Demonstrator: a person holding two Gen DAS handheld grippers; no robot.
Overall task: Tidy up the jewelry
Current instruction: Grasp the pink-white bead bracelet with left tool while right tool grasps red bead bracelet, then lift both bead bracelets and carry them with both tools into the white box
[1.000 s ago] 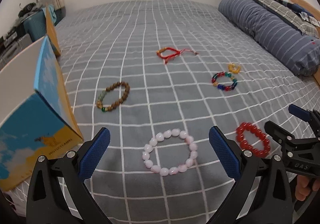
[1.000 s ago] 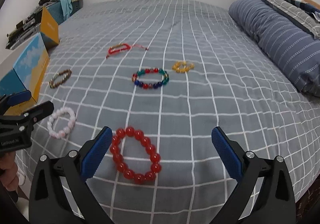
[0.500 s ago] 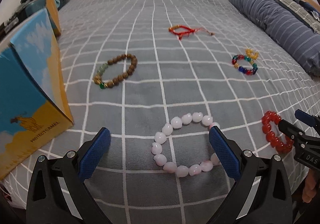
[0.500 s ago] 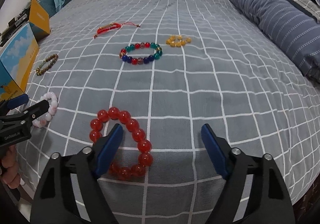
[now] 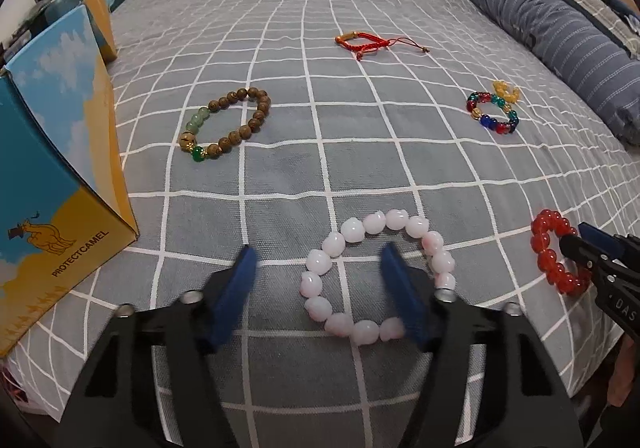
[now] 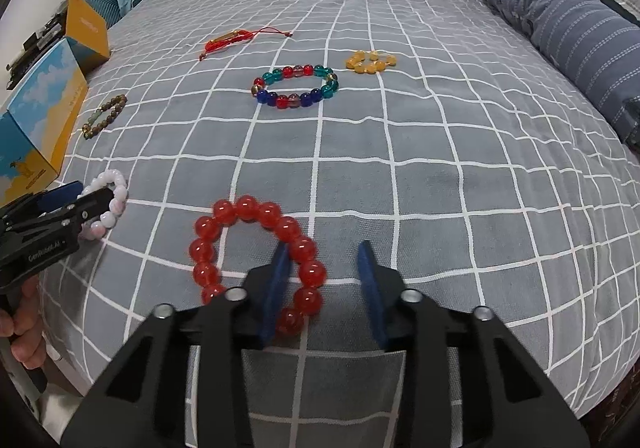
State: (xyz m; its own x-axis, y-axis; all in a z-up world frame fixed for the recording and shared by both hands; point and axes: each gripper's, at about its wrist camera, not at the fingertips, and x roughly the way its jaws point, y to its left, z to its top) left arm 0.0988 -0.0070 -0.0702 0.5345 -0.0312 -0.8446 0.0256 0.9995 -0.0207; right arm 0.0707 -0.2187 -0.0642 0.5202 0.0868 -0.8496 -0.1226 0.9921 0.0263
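A wide bed with a grey white-checked cover [image 6: 440,175] carries everything. At its left edge stands an open blue and yellow cardboard box [image 5: 52,183]. Six bracelets lie spread on the cover, none in the box, so I judge that the organizing has hardly begun. The far ones are untouched: a brown wooden bead bracelet [image 5: 228,125], a multicoloured glass bead bracelet [image 6: 296,86], a red cord bracelet [image 6: 236,39] and a small yellow bead bracelet [image 6: 370,62].

The left hand-held gripper [image 5: 320,288] is closing its half-open jaws over the left side of the pale pink bead bracelet [image 5: 376,276]; the pads do not press it yet. The right hand-held gripper [image 6: 324,280] is closing too, more narrowly, with the right side of the red glass bead bracelet [image 6: 256,260] between its jaws; only the left pad seems to touch the beads.
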